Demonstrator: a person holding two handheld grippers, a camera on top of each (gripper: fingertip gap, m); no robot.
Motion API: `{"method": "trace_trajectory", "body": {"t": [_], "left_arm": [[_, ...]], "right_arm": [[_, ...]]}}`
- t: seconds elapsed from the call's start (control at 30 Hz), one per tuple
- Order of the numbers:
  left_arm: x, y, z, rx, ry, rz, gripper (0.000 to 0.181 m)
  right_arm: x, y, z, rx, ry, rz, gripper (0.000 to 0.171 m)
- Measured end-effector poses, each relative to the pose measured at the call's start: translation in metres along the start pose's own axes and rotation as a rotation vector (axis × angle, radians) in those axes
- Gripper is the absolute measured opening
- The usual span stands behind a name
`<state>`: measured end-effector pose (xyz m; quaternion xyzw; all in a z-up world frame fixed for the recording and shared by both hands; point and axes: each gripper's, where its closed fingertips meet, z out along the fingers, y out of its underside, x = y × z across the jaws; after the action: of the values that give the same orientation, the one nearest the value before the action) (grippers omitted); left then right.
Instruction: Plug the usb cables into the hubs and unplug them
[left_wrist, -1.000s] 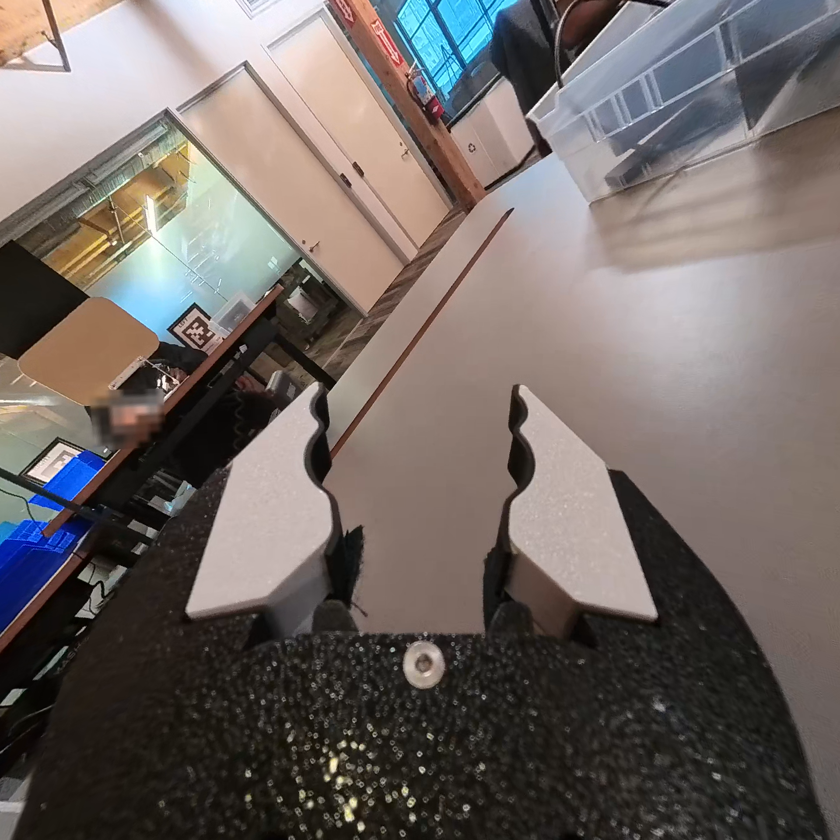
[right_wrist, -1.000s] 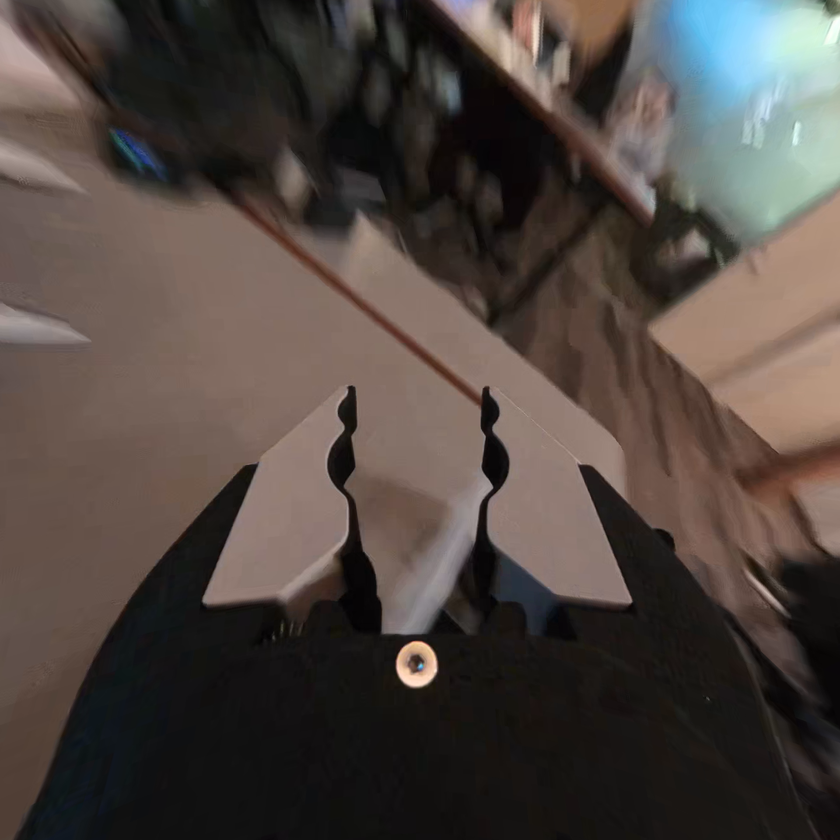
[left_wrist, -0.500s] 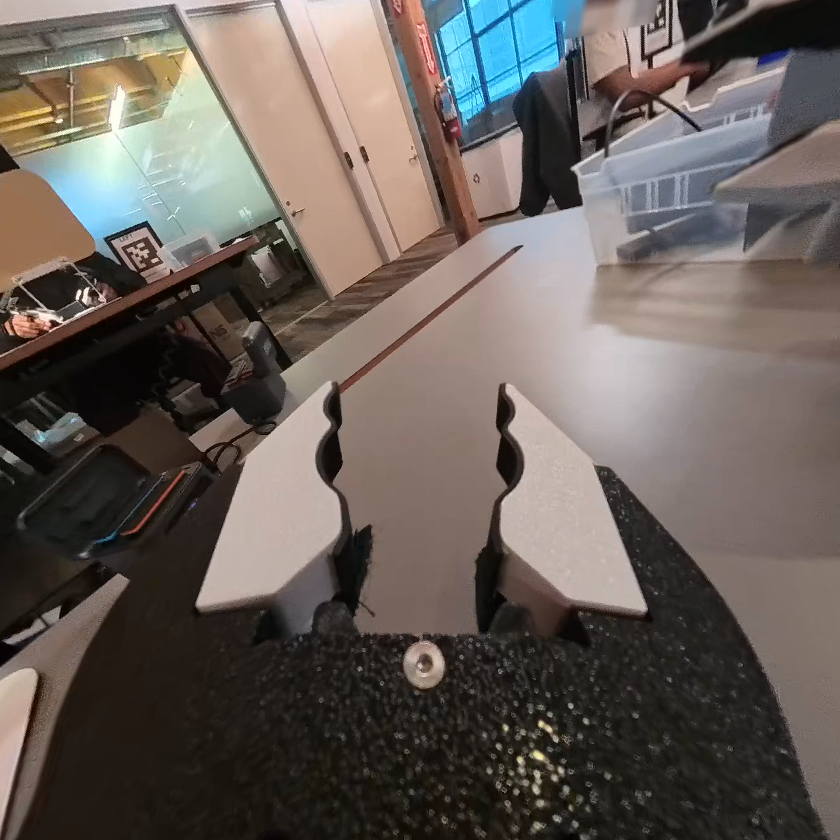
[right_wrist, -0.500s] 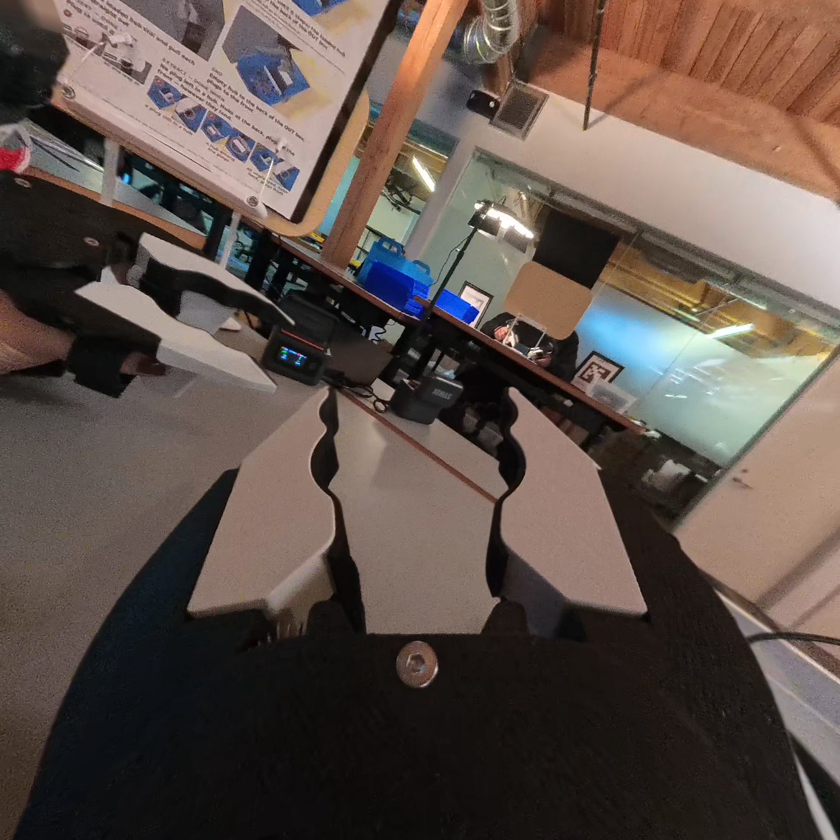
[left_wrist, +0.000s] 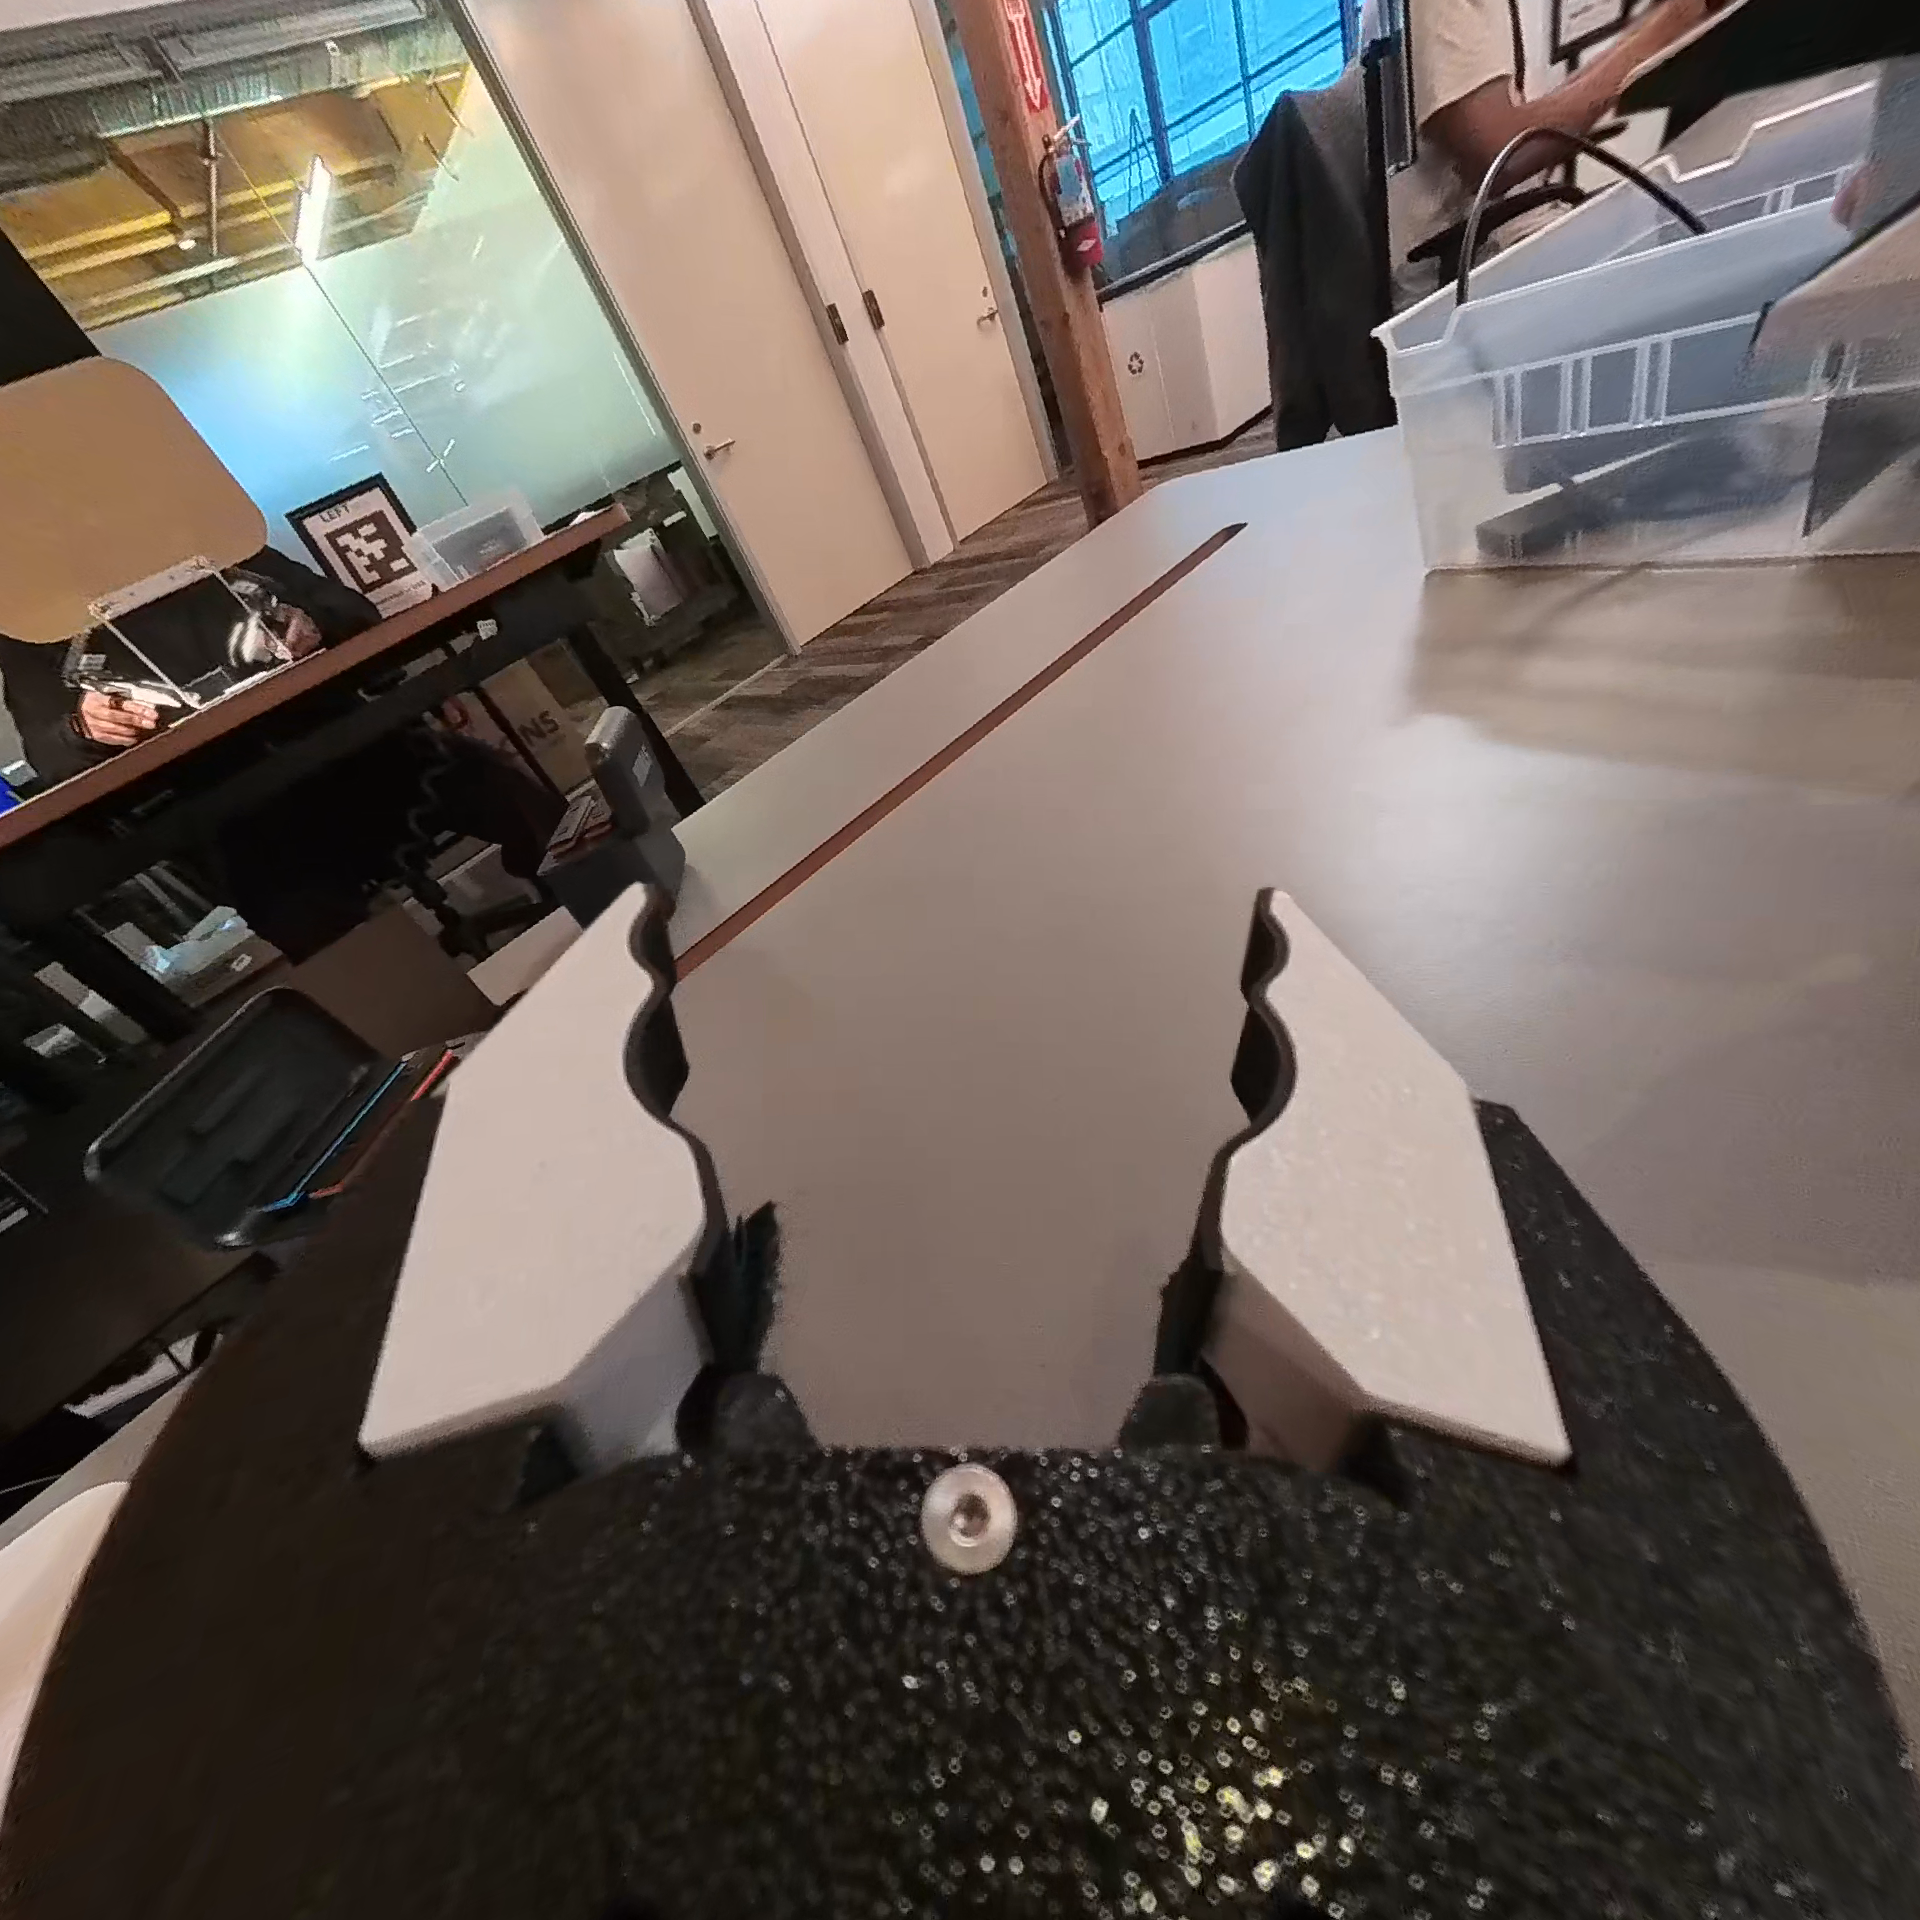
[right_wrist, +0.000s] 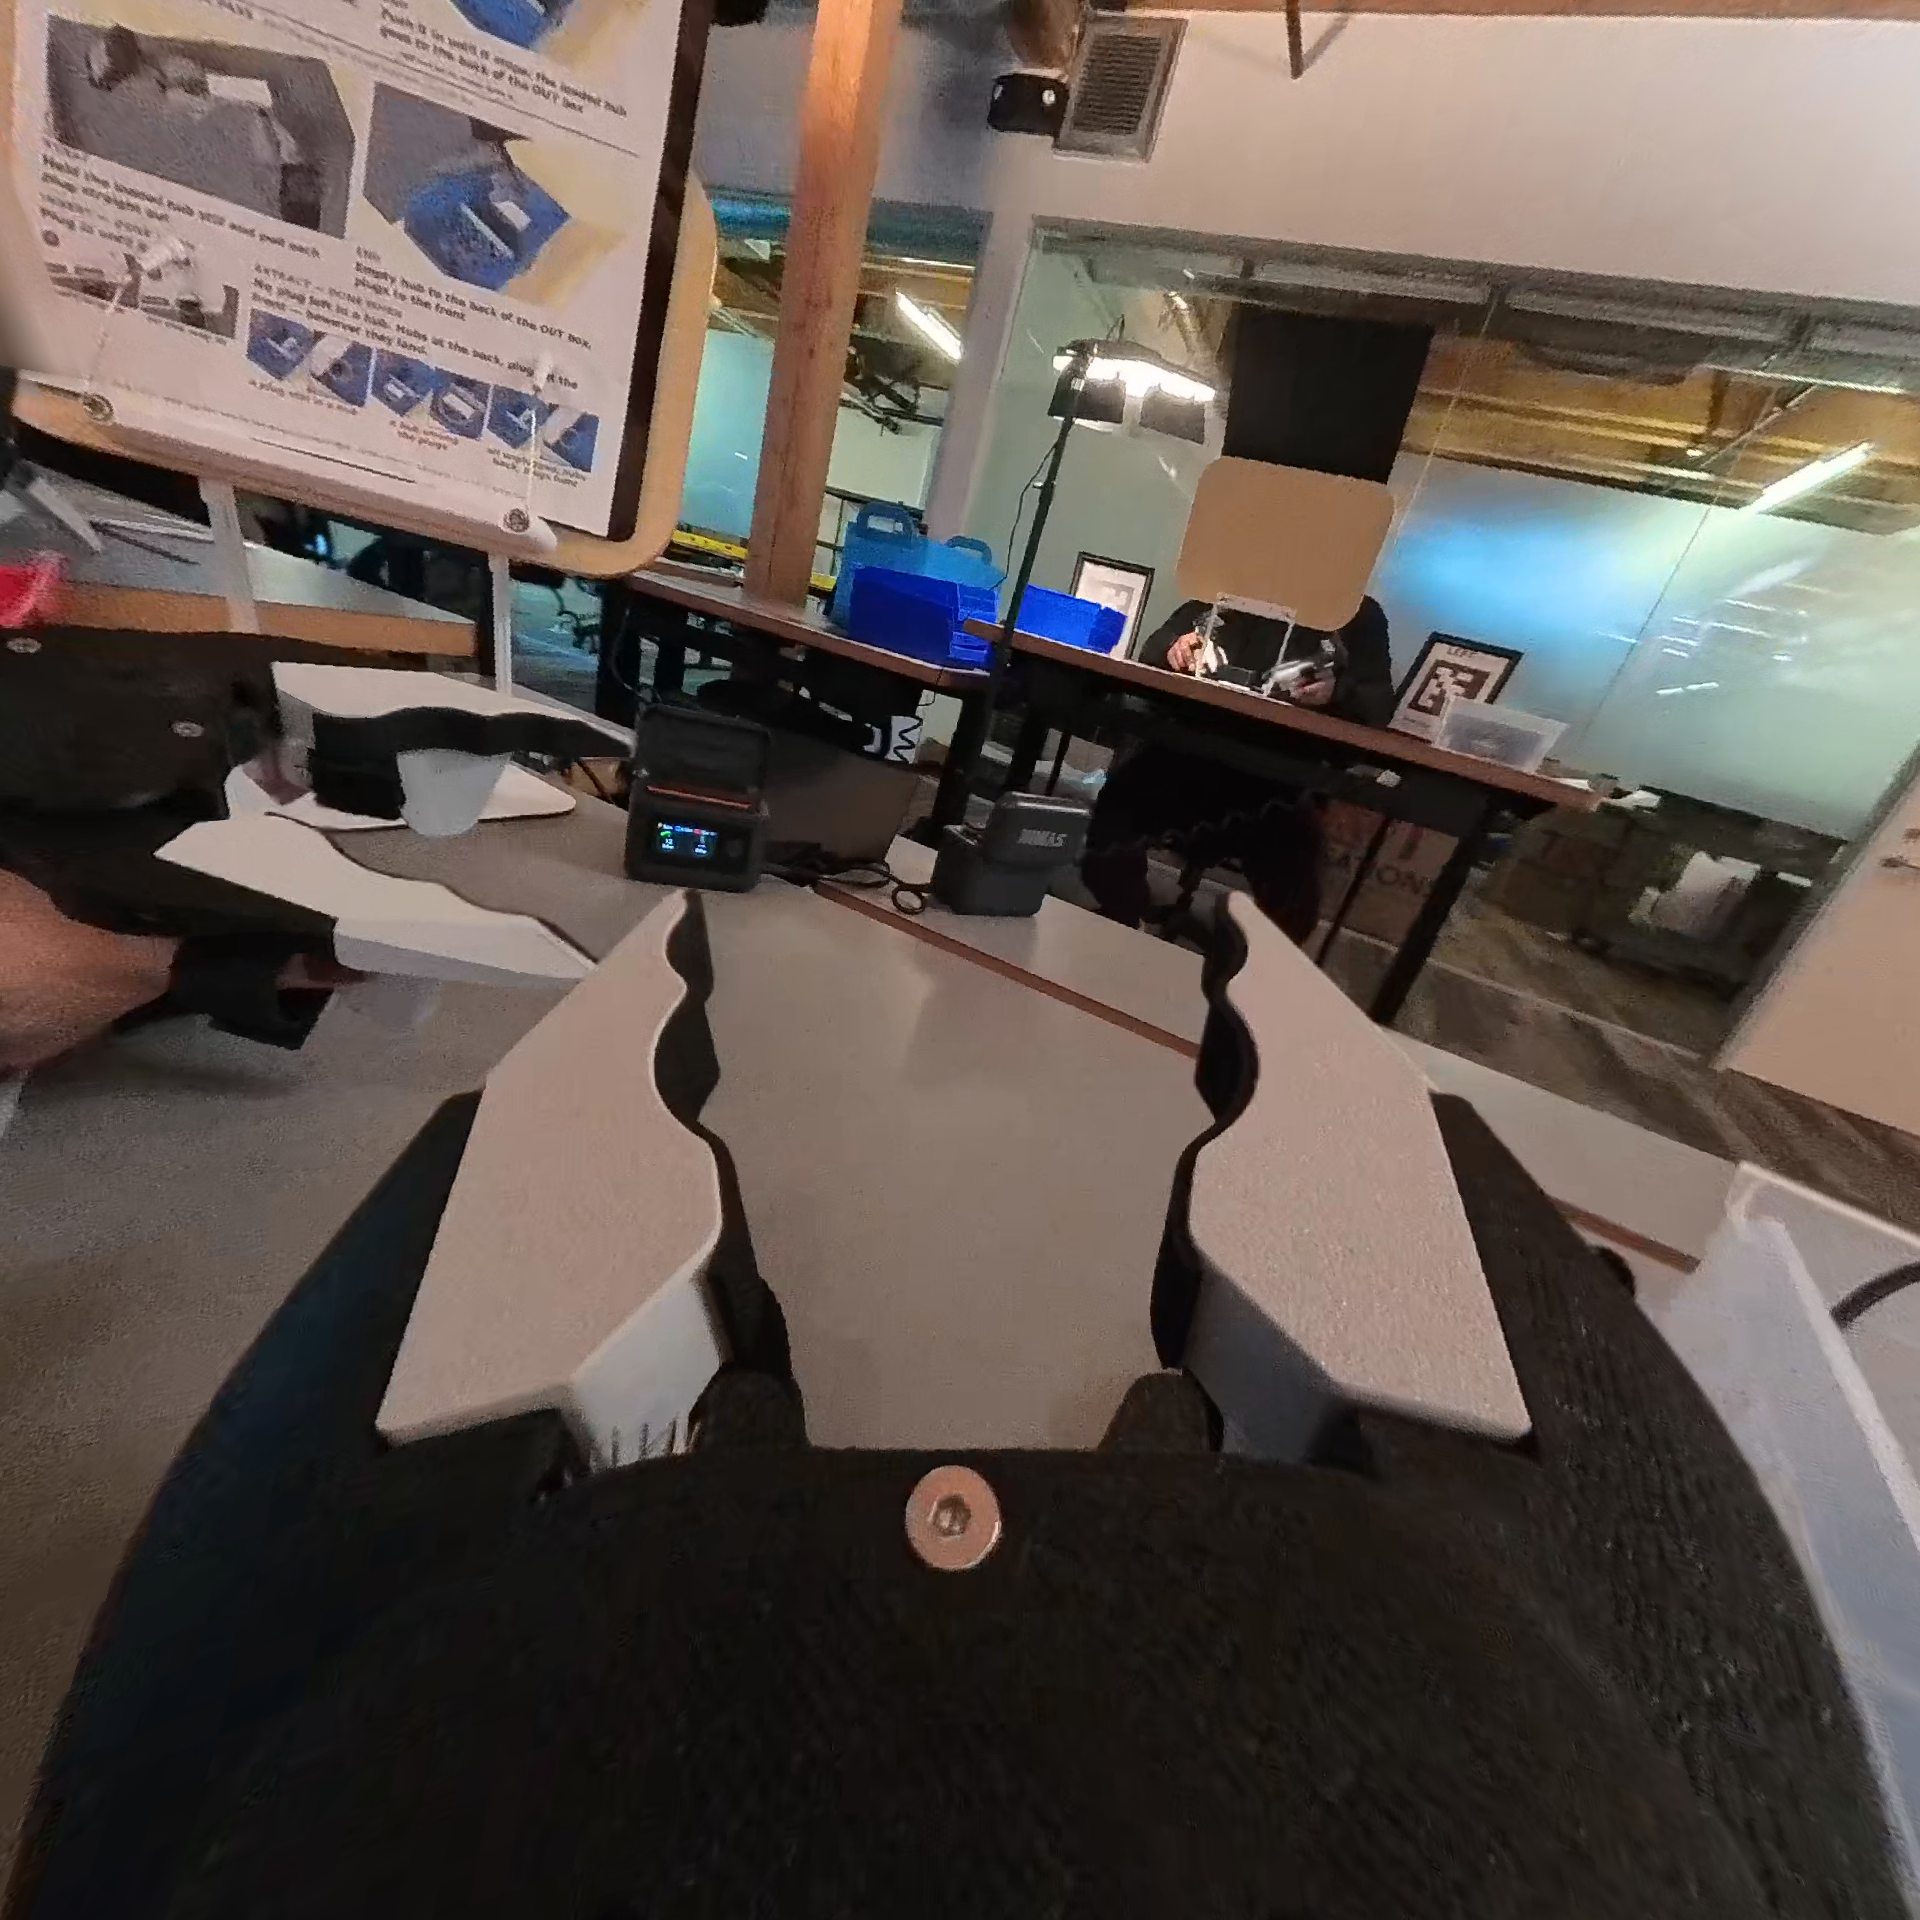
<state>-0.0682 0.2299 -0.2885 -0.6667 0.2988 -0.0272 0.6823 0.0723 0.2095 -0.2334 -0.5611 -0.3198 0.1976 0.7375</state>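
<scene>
Both the left gripper (left_wrist: 961, 914) and right gripper (right_wrist: 956, 914) hover over the grey table (left_wrist: 1403, 831), jaws spread wide, empty. A clear plastic bin (left_wrist: 1621, 416) holding a black cable (left_wrist: 1496, 197) sits far right; no hubs visible.

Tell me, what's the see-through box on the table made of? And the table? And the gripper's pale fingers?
The see-through box looks like clear plastic, a bit cloudy: you can see dark things through its wall. The table seems a smooth grey laminate with a dull sheen, though I can't be sure. The left gripper has pale fingers that look like hard, grainy matte plastic, maybe printed.
</scene>
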Motion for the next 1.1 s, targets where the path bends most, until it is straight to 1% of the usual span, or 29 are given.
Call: {"method": "trace_trajectory", "body": {"t": [0.1, 0.2, 0.27, 0.33, 0.4, 0.47, 0.53, 0.57, 0.63, 0.7, 0.73, 0.77, 0.8, 0.83, 0.9, 0.93, 1.0, 1.03, 1.07, 1.1], "left_arm": [[0.001, 0.003, 0.002, -0.020, 0.009, -0.005, 0.111], [0.002, 0.005, 0.005, -0.032, 0.020, -0.016, 0.116], [0.004, 0.005, 0.006, -0.037, 0.027, -0.018, 0.120], [0.006, 0.006, 0.007, -0.046, 0.038, -0.017, 0.128], [0.009, 0.007, 0.008, -0.058, 0.044, -0.016, 0.138], [0.010, 0.000, 0.008, -0.057, 0.043, -0.051, 0.149], [0.012, -0.019, 0.002, -0.032, 0.053, -0.093, 0.149], [0.010, -0.032, -0.005, -0.014, 0.041, -0.107, 0.148], [0.003, -0.057, -0.024, 0.010, -0.005, -0.130, 0.144], [-0.005, -0.075, -0.050, 0.017, -0.064, -0.161, 0.139], [-0.008, -0.079, -0.064, 0.015, -0.094, -0.179, 0.136], [-0.011, -0.078, -0.079, -0.010, -0.135, -0.190, 0.136], [-0.011, -0.073, -0.095, -0.051, -0.183, -0.185, 0.136], [-0.008, -0.066, -0.110, -0.094, -0.220, -0.167, 0.137], [0.001, -0.058, -0.142, -0.166, -0.276, -0.123, 0.137], [0.002, -0.056, -0.160, -0.193, -0.314, -0.103, 0.135], [-0.008, -0.058, -0.198, -0.236, -0.417, -0.053, 0.126], [-0.019, -0.061, -0.219, -0.252, -0.494, -0.013, 0.119], [-0.033, -0.063, -0.242, -0.280, -0.572, 0.024, 0.116], [-0.044, -0.061, -0.264, -0.336, -0.625, 0.040, 0.116]], "right_arm": [[0.002, 0.003, 0.001, -0.012, -0.007, 0.028, 0.094], [0.000, 0.004, 0.001, -0.028, -0.039, 0.101, 0.097], [-0.004, 0.007, 0.002, -0.051, -0.078, 0.159, 0.105], [-0.012, 0.010, 0.002, -0.075, -0.134, 0.208, 0.113], [-0.017, 0.011, 0.002, -0.095, -0.171, 0.253, 0.114], [-0.024, 0.007, 0.002, -0.099, -0.208, 0.269, 0.112], [-0.029, -0.008, 0.001, -0.073, -0.242, 0.268, 0.107], [-0.030, -0.021, 0.000, -0.047, -0.254, 0.267, 0.105], [-0.030, -0.057, -0.005, 0.006, -0.282, 0.270, 0.101], [-0.023, -0.094, -0.019, 0.049, -0.292, 0.265, 0.098], [-0.015, -0.110, -0.029, 0.068, -0.271, 0.270, 0.096], [-0.004, -0.125, -0.041, 0.104, -0.236, 0.275, 0.091], [0.008, -0.139, -0.054, 0.145, -0.203, 0.265, 0.086], [0.023, -0.151, -0.066, 0.165, -0.164, 0.243, 0.085], [0.067, -0.165, -0.093, 0.139, -0.025, 0.194, 0.085], [0.095, -0.168, -0.110, 0.124, 0.081, 0.173, 0.086], [0.160, -0.165, -0.153, 0.085, 0.338, 0.108, 0.087], [0.193, -0.156, -0.178, 0.041, 0.468, 0.065, 0.087], [0.221, -0.143, -0.203, -0.027, 0.569, 0.037, 0.087], [0.243, -0.124, -0.224, -0.115, 0.628, 0.043, 0.088]]}}
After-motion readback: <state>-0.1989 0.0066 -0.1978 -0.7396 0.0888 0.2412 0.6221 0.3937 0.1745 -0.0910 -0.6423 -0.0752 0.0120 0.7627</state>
